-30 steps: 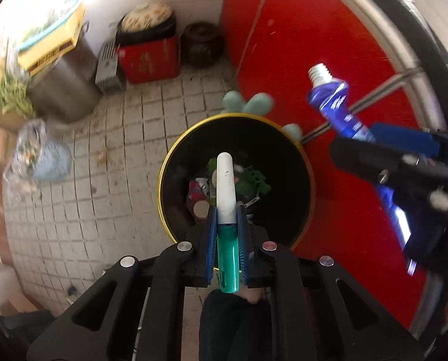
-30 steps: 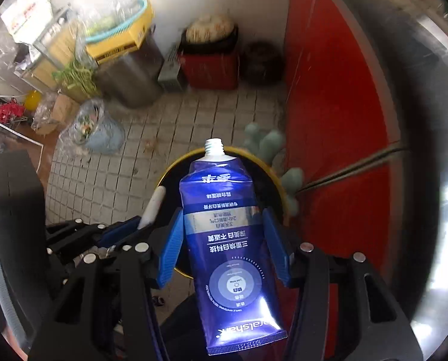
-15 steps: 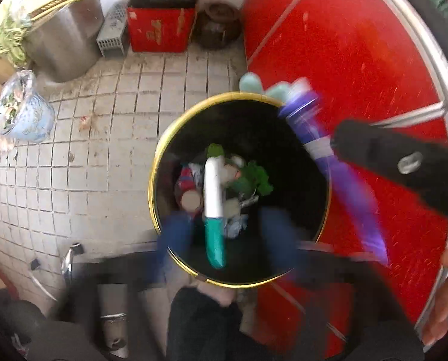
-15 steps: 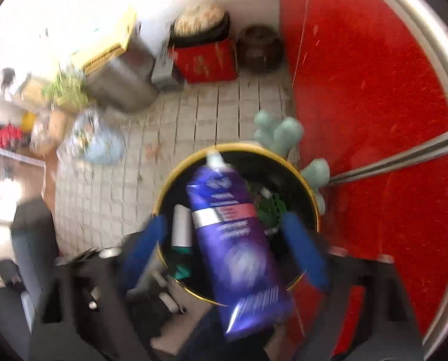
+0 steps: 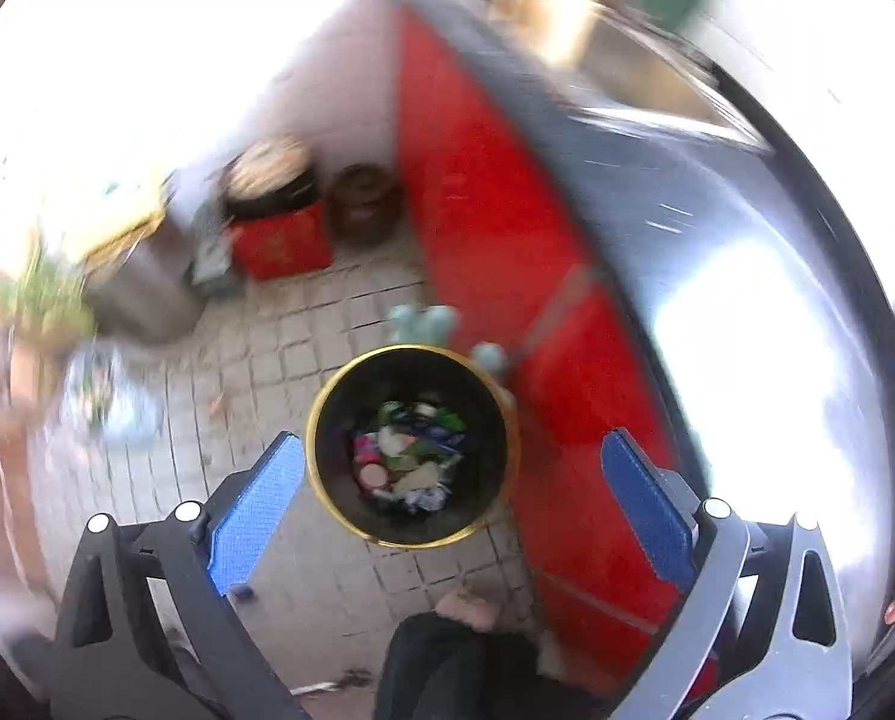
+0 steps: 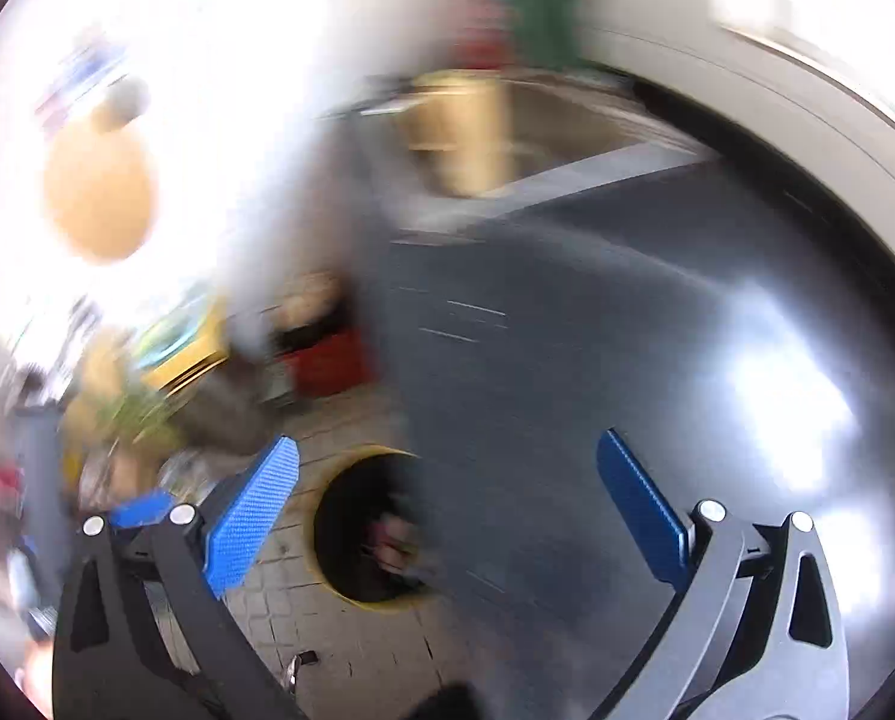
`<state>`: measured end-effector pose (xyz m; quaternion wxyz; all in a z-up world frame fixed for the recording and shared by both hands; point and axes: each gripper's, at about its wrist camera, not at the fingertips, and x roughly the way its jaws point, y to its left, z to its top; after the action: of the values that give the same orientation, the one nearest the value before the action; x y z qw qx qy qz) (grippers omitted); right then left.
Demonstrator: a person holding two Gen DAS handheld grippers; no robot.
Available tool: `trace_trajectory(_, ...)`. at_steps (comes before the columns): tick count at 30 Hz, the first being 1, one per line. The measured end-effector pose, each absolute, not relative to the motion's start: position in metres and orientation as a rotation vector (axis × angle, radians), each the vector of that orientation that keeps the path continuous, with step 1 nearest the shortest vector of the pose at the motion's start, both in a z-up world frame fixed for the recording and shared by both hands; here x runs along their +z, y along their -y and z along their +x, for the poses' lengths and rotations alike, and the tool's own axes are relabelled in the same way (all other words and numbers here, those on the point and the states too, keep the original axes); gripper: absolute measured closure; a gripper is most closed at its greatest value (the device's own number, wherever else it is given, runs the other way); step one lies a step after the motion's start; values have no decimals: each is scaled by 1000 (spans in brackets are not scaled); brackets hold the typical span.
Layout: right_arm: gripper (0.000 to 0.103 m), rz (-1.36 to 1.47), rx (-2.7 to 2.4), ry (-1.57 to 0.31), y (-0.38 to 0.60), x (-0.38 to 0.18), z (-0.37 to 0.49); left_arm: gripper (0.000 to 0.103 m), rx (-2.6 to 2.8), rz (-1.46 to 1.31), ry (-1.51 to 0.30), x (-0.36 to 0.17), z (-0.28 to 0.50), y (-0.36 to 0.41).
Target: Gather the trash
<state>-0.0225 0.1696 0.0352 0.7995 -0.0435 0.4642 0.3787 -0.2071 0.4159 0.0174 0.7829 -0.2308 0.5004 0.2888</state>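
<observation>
A black trash bin with a yellow rim [image 5: 414, 350] stands on the tiled floor below me, with mixed trash [image 5: 408, 456] in its bottom. My left gripper [image 5: 450, 438] hangs high above the bin. Its jaws are opening and nothing is between the blue pads [image 5: 255, 498]. In the blurred right wrist view my right gripper [image 6: 447, 438] is also above the floor, and its jaws are opening on nothing. There the bin [image 6: 345, 516] is half hidden behind the grey counter edge.
A red cabinet front [image 5: 495, 276] under a steel countertop [image 5: 717, 240] runs along the right. A pale green glove [image 5: 426, 321] hangs at the bin's far rim. At the back stand a red box [image 5: 282, 243], a brown pot [image 5: 360, 201] and a metal drum [image 5: 147, 288]. A person's leg [image 5: 441, 660] is below.
Both grippers opened; the white-and-green marker and the blue tube left their jaws and fell toward the bin. Both grippers then rose well above it, so the bin looks smaller.
</observation>
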Motion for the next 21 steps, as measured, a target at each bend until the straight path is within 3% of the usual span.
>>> trace_trajectory(8,7,152,153,-1030,99,31,-25,7,258,-273,-1091,56,-98,-291)
trace_trajectory(21,7,406,-295,-1000,295,0,-129,7,-105,33,-1111,70,-44,-77)
